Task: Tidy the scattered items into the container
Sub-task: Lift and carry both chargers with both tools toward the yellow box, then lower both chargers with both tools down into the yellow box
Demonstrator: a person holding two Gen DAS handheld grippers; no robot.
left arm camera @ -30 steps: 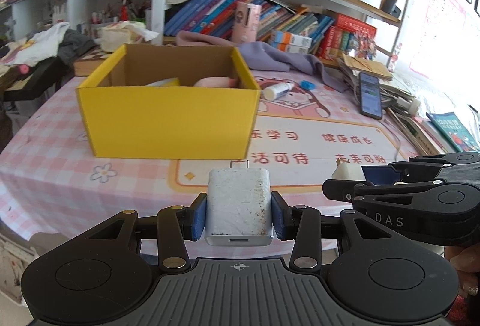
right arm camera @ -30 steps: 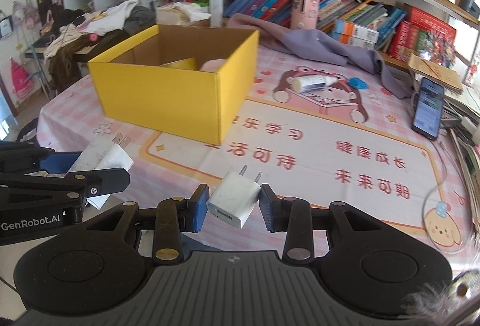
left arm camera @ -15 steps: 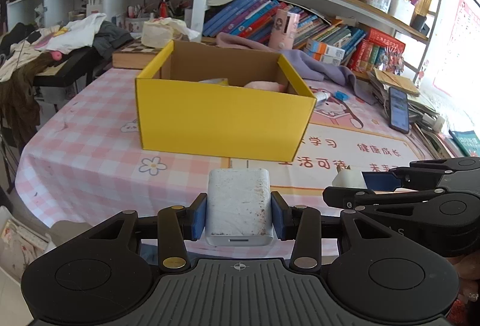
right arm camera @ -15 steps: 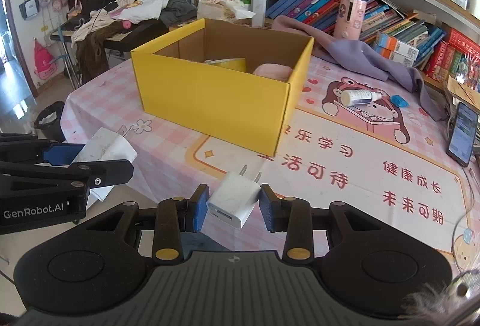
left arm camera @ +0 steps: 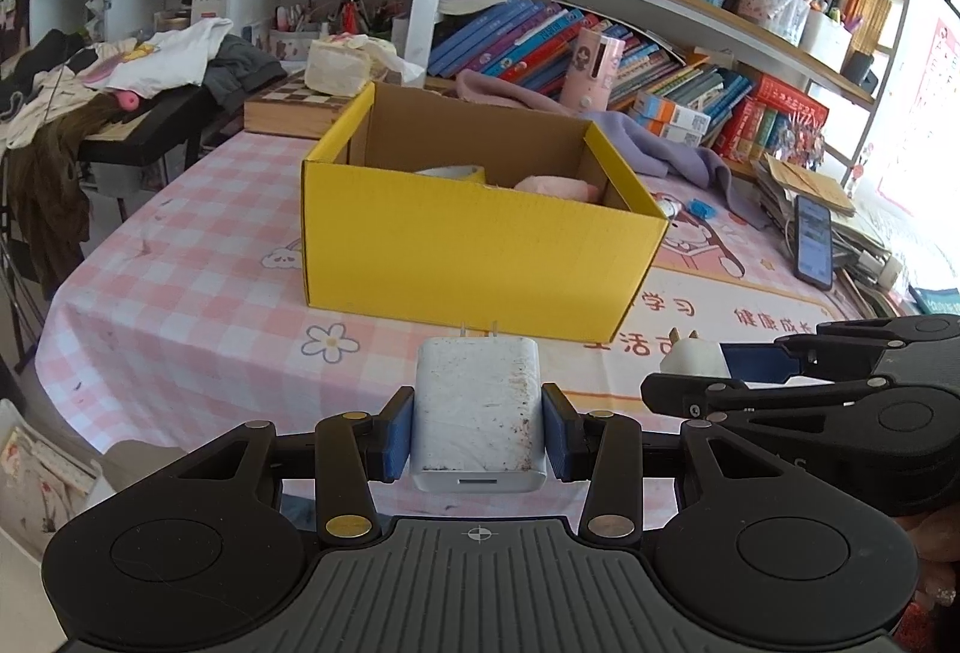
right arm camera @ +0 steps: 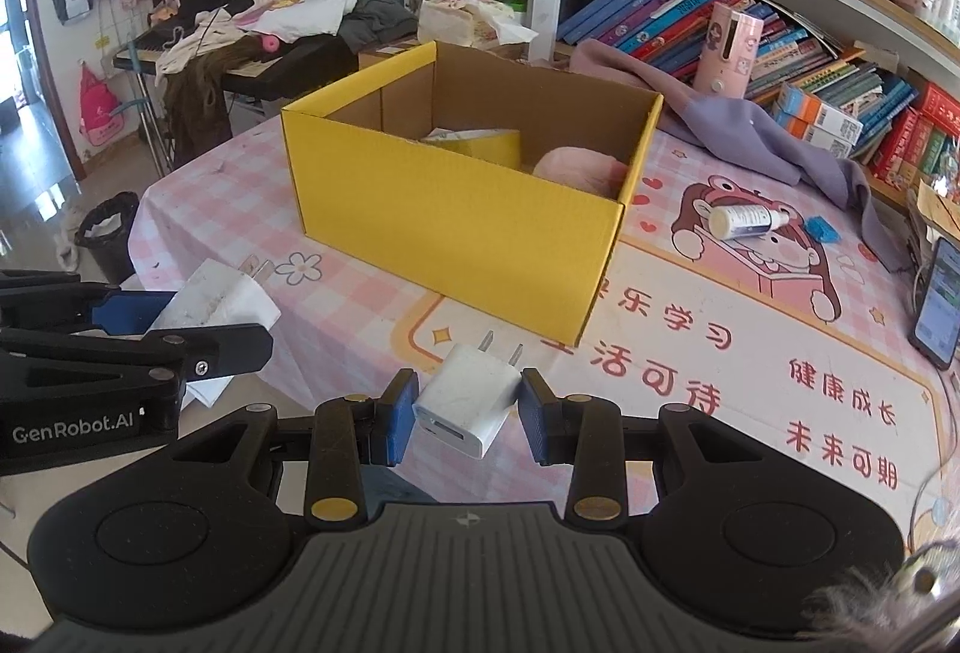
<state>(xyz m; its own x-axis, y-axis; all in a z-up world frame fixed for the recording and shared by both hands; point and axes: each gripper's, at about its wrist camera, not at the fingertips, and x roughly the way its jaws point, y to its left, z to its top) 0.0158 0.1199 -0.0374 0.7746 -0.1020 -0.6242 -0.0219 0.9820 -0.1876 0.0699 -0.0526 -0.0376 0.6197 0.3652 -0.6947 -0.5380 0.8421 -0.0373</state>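
An open yellow cardboard box (left arm camera: 480, 245) (right arm camera: 456, 209) stands on the pink checked tablecloth, with a pink soft item (right arm camera: 579, 167) and a yellow-edged object (right arm camera: 480, 143) inside. My left gripper (left arm camera: 478, 434) is shut on a large, stained white charger (left arm camera: 478, 407), prongs toward the box, held short of its near wall. My right gripper (right arm camera: 468, 407) is shut on a small white plug adapter (right arm camera: 468, 398), tilted between the pads. Each gripper also appears at the other view's edge: the right gripper (left arm camera: 690, 362) beside the left one, the left gripper (right arm camera: 180, 308) at the left.
A small white bottle (right arm camera: 747, 221) and a blue clip (right arm camera: 819, 230) lie on the cartoon mat right of the box. A phone (left arm camera: 813, 239) and a purple cloth (right arm camera: 750, 131) lie further right. Bookshelves stand behind the table. A dark bin (right arm camera: 111, 239) is on the floor at left.
Both grippers have shifted sideways to the left along the table front with their chargers still held; the box now appears more to the right in each view.
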